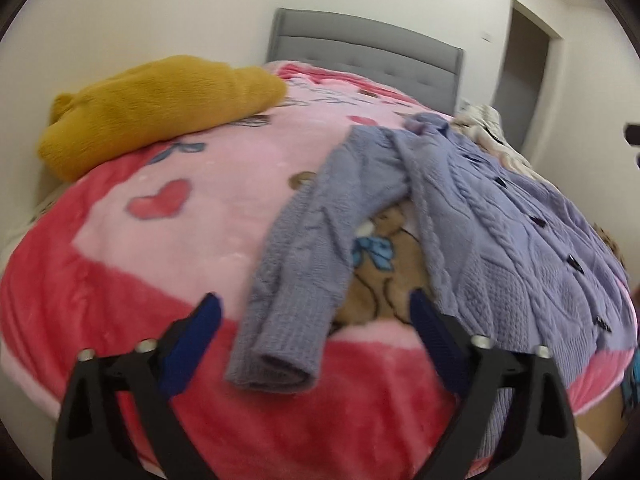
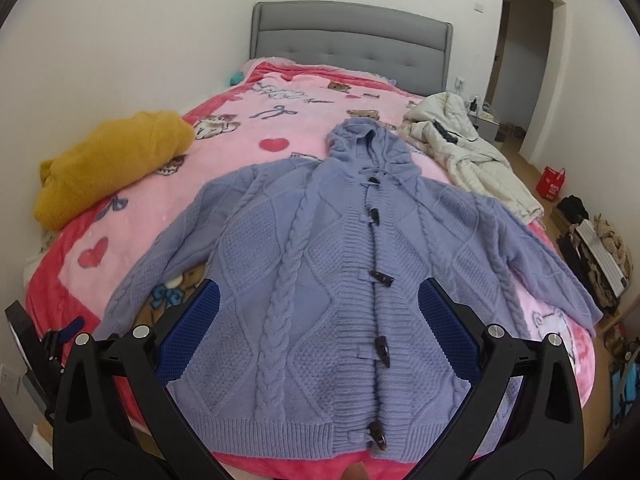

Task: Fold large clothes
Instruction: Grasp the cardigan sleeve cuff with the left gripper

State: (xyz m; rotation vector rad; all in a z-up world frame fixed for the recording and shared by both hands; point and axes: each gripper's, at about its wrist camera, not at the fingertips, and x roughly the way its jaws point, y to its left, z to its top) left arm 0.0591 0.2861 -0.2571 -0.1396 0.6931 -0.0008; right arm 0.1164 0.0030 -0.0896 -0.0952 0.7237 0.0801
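Here, cable-knit lavender cardigan (image 2: 320, 264), fleecy pink blanket (image 2: 256, 140)

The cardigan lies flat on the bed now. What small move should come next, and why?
Probably lower the left gripper onto the sleeve cuff and close. The cardigan lies spread, buttoned and unfolded; that cuff sits between the open fingers, not yet pinched, so that sleeve can be folded in first.

A lavender cable-knit cardigan (image 2: 320, 264) with a hood (image 2: 362, 140) lies flat and face up on the bed, hood toward the headboard, hem at the near edge. Dark toggle buttons (image 2: 380, 275) run down its closed front. Both sleeves spread outward; the left sleeve (image 1: 292, 280) angles down with its ribbed cuff (image 1: 276, 368) near the bed's edge.
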